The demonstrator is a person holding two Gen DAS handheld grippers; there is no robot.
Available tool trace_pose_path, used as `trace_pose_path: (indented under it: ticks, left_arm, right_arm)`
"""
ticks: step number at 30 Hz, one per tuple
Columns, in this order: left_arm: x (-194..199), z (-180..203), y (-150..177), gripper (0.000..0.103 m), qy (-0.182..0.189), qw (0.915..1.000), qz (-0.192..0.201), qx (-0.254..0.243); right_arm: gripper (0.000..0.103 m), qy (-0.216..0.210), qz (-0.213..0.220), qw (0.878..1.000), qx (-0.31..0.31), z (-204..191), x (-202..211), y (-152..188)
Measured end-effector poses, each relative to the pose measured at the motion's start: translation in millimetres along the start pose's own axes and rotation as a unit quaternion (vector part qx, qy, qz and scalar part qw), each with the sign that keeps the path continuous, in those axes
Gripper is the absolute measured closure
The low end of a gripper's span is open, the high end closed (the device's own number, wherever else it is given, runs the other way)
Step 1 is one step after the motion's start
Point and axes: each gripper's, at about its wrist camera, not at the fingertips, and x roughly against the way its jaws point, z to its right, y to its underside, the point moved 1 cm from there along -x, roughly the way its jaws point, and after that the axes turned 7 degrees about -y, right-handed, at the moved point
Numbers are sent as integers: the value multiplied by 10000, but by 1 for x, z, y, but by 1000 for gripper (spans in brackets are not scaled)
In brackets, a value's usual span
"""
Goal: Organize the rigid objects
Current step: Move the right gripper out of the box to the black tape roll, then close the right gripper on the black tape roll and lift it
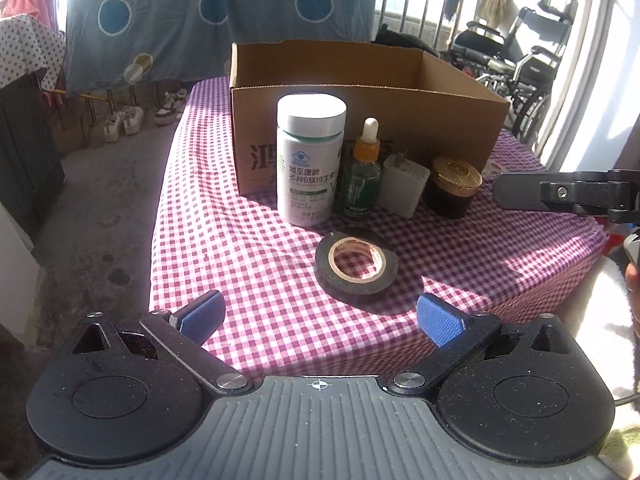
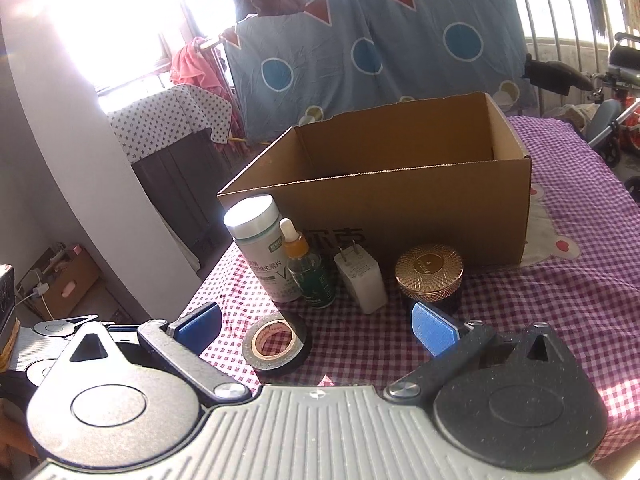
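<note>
On the checked tablecloth [image 1: 248, 240] a row of objects stands before an open cardboard box [image 1: 440, 120] [image 2: 420, 208]: a white pill bottle [image 1: 311, 160] [image 2: 260, 248], a green dropper bottle [image 1: 360, 176] [image 2: 308, 272], a white plug adapter [image 1: 404, 188] [image 2: 362, 280] and a dark jar with a gold lid [image 1: 454, 188] [image 2: 430, 276]. A black tape roll [image 1: 356, 268] [image 2: 276, 344] lies flat nearer to me. My left gripper [image 1: 320, 318] is open, short of the tape. My right gripper [image 2: 316, 328] is open too, with the tape between its fingers' line and nothing held.
The box looks empty inside from the right wrist view. A blue sheet [image 2: 380, 52] hangs behind the table. A wheelchair [image 1: 516, 60] stands at the back right, shoes [image 1: 124, 120] on the floor left. The other gripper's finger [image 1: 560, 192] reaches in from the right edge.
</note>
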Motion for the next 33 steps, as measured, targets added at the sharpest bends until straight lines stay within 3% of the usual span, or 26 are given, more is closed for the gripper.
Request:
trace_pose_path:
  ticks: [8, 10, 13, 15, 23, 28, 30, 33]
  left_arm:
    - [-14, 20, -3, 3, -38, 9985, 144, -533]
    - [-20, 24, -5, 7, -29, 9979, 154, -632]
    - [-27, 28, -11, 11, 69, 9976, 151, -667]
    - [-31, 30, -13, 16, 136, 9974, 150, -694]
    - [-48, 39, -18, 33, 169, 9963, -55, -837]
    - [-51, 43, -19, 38, 23, 9955, -17, -947]
    - [-50, 43, -18, 38, 19, 9954, 7, -954]
    - [-51, 42, -17, 38, -2, 9955, 55, -944]
  right_arm:
    - [3, -261, -408, 9986, -232, 3, -24, 0]
    - [9, -275, -501, 9980, -252, 1, -32, -1]
    - [29, -306, -686, 9966, -348, 1, -46, -3]
    - [35, -311, -782, 9958, -365, 1, -54, -4]
    - [51, -413, -1203, 9917, -194, -3, -82, -8]
    - [61, -394, -1423, 9890, -52, -5, -96, -10]
    - [73, -334, -1518, 9878, 18, -4, -101, -11]
    - [80, -242, -1559, 9874, 116, -4, -102, -9]
